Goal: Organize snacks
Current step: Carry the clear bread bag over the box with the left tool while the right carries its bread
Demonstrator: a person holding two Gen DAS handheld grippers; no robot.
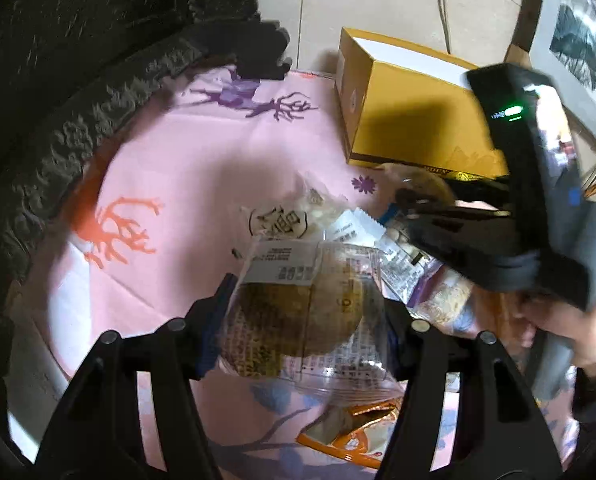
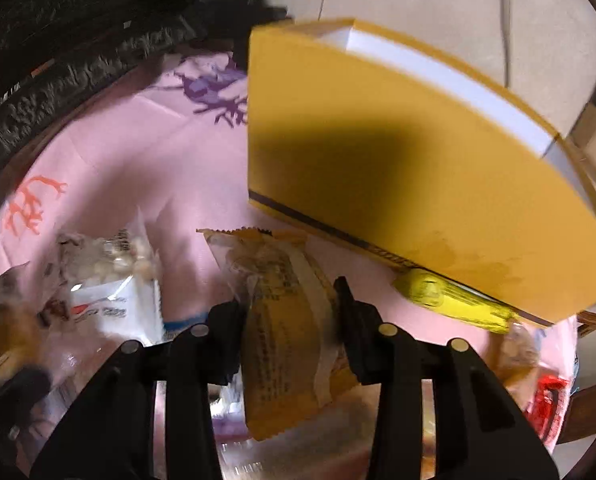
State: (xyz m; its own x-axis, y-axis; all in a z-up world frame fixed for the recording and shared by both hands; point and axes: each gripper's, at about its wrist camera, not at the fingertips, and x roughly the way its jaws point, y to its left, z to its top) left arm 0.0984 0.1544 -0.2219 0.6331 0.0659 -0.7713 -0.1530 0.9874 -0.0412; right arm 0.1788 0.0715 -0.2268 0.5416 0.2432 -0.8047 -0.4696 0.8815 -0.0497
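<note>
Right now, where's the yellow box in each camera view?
Left wrist view: the yellow box stands upper right on the pink tablecloth, its right end hidden behind the other gripper.
Right wrist view: it fills the upper right, close ahead.
Shared landmark: the purple deer print, just left of the box.

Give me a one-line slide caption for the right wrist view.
Right gripper clamps an orange snack packet before the yellow box on the pink tablecloth.

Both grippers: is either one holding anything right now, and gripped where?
The left gripper pinches a clear-wrapped round pastry across its middle. The right gripper clamps an orange-wrapped snack packet across its midsection.
</note>
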